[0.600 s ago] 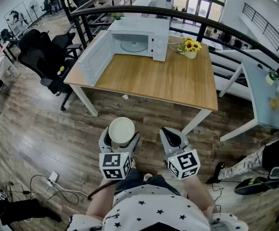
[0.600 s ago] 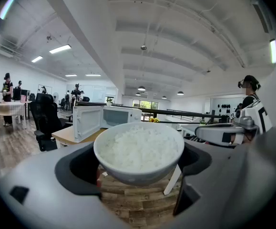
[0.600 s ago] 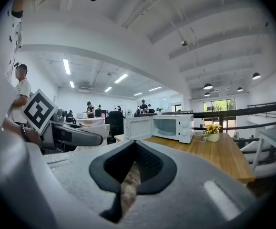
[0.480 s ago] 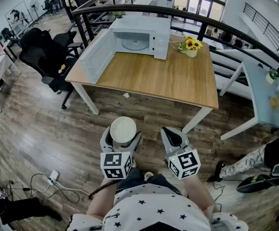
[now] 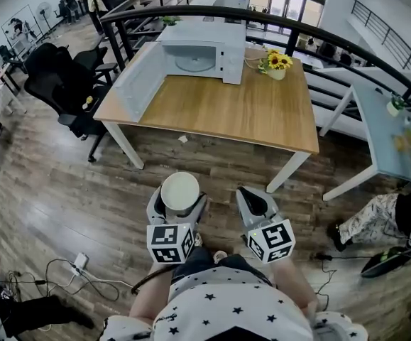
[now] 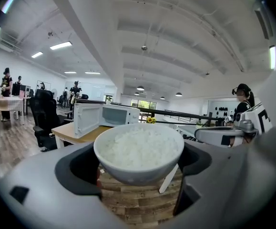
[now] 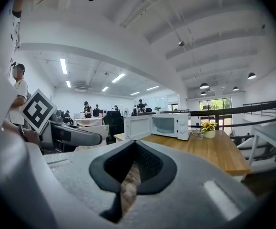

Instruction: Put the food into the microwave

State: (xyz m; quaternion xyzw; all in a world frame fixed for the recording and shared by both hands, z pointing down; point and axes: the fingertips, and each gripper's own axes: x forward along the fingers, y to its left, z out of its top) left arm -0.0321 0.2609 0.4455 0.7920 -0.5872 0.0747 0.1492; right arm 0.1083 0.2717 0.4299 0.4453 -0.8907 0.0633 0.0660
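A white bowl of rice [image 5: 180, 192] [image 6: 138, 151] sits between the jaws of my left gripper [image 5: 179, 203] [image 6: 138, 175], which is shut on it and holds it above the wooden floor. My right gripper [image 5: 253, 203] [image 7: 130, 182] is beside it, shut with nothing in it. Ahead, a white microwave [image 5: 204, 50] [image 6: 104, 118] [image 7: 164, 125] stands at the far left of a wooden table [image 5: 219, 109], with its door [image 5: 138, 84] swung wide open and its chamber bare.
A pot of sunflowers [image 5: 276, 66] stands right of the microwave. Black office chairs [image 5: 59, 77] are left of the table, a black railing [image 5: 262, 20] runs behind it, and a white table [image 5: 393, 130] is at the right. Cables [image 5: 70, 275] lie on the floor.
The table and microwave have shifted slightly in the head view as the head moved. Both grippers and the bowl keep their places.
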